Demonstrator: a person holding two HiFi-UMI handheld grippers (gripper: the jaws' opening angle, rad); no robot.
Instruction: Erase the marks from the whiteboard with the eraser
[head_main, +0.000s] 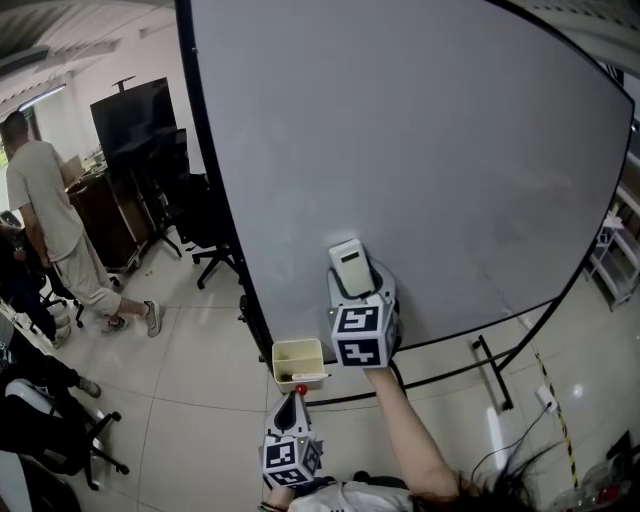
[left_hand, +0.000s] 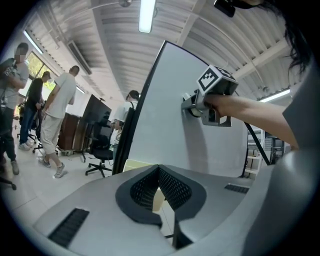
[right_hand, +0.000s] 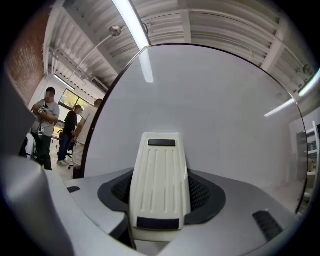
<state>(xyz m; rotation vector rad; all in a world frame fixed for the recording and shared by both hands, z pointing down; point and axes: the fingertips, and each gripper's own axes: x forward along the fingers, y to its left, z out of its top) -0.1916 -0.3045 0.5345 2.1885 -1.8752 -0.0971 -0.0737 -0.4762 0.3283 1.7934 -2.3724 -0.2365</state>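
Note:
The large whiteboard (head_main: 420, 150) fills most of the head view, and I can make out no marks on it. My right gripper (head_main: 352, 285) is shut on the cream eraser (head_main: 350, 268) and holds it flat against the board's lower part. In the right gripper view the ribbed eraser (right_hand: 159, 186) lies between the jaws with the board (right_hand: 215, 110) right behind it. My left gripper (head_main: 293, 408) hangs low, below the board's bottom edge, shut with nothing between its jaws. The left gripper view shows its closed pads (left_hand: 170, 189) and, above them, the right gripper (left_hand: 192, 102) at the board.
A small cream tray (head_main: 298, 362) is fixed at the board's lower edge, with a red-capped marker (head_main: 300, 390) just below it. The board's black stand foot (head_main: 492, 372) rests on the tiled floor. A person (head_main: 50, 225) and office chairs (head_main: 205, 225) are at the left.

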